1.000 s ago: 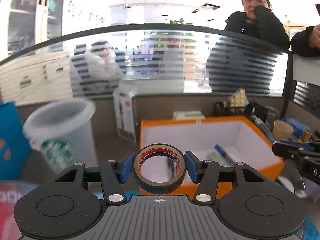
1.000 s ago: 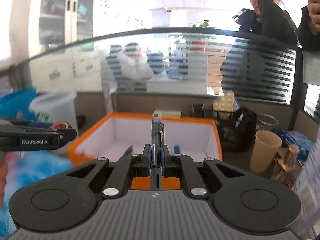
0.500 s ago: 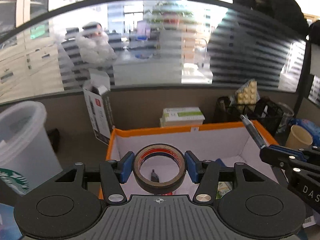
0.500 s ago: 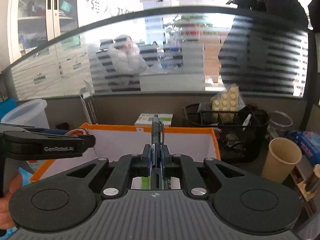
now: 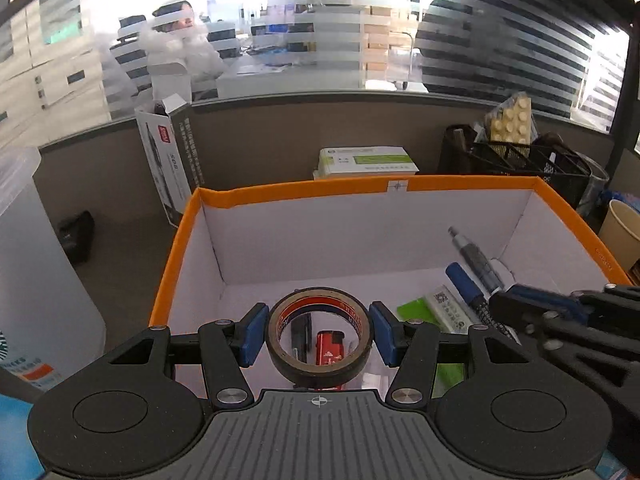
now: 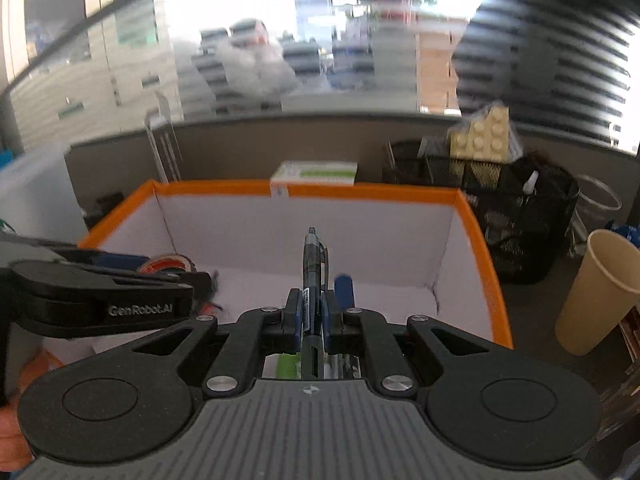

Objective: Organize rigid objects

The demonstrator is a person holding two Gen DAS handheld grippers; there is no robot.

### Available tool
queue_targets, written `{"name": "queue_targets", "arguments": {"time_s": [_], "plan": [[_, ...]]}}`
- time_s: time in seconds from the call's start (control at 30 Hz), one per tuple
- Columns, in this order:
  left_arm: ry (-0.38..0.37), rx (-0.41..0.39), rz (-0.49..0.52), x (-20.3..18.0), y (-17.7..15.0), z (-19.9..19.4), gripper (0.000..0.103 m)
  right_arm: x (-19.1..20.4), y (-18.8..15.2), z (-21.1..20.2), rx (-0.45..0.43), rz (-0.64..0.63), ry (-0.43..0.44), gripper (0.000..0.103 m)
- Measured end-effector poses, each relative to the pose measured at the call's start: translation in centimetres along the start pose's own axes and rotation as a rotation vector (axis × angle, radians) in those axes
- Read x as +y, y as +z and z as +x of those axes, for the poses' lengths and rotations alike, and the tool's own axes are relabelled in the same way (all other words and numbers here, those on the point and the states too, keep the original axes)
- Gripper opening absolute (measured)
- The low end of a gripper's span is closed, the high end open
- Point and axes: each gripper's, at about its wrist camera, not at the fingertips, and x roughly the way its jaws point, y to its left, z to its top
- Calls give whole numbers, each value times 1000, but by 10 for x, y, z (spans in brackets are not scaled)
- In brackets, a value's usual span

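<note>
Tape roll is clamped btwn left gripper pads over orange-rimmed box, pen pinched in right gripper at 3 o'clock, paper cup seen beyond box's rim.

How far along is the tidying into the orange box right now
Partly done. Already in the orange box: a blue marker, a red item and a green-and-white packet. In hand: the left gripper is shut on the tape roll, the right gripper on a pen, both over the box. Left: release both inside.
</note>
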Motion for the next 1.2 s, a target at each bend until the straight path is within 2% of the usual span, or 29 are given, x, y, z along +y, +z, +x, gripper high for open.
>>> {"name": "queue_targets", "arguments": {"time_s": [0.07, 0.17, 0.53, 0.67, 0.83, 0.9, 0.97, 1.0, 1.03, 1.07, 1.1, 1.2], "plan": [[-4, 24, 3, -1, 0, 1, 54, -1, -2, 6, 27, -3, -2, 9], [-27, 110, -22, 3, -3, 12, 54, -1, -2, 11, 62, -9, -3, 9], [-21, 122, -46, 7, -2, 17, 55, 5, -5, 21, 120, -28, -20, 11], [-31, 105, -28, 5, -4, 11, 69, 7, -4, 16, 107, -38, -38, 23], [-48, 88, -16, 1, -8, -6, 73, 7, -1, -3, 57, -39, -56, 27], [-64, 70, -17, 2, -8, -19, 74, 7, 2, -15, 27, -37, -69, 36], [-11, 32, -14, 2, -8, -36, 97, 6, 5, -30, -11, -31, -85, 43], [30, -10, -8, 4, -8, -47, 100, 7, 6, -38, -32, -29, -94, 53], [52, -57, 1, 5, -9, -59, 103, 8, 6, -48, -58, -27, -103, 59], [65, -101, 8, 8, -10, -71, 103, 9, 6, -57, -81, -30, -112, 72], [78, -133, 7, 11, -12, -83, 103, 12, 5, -65, -109, -35, -125, 82], [106, -199, -14, 22, -19, -114, 103, 22, 1, -90, -172, -53, -142, 92]]}}
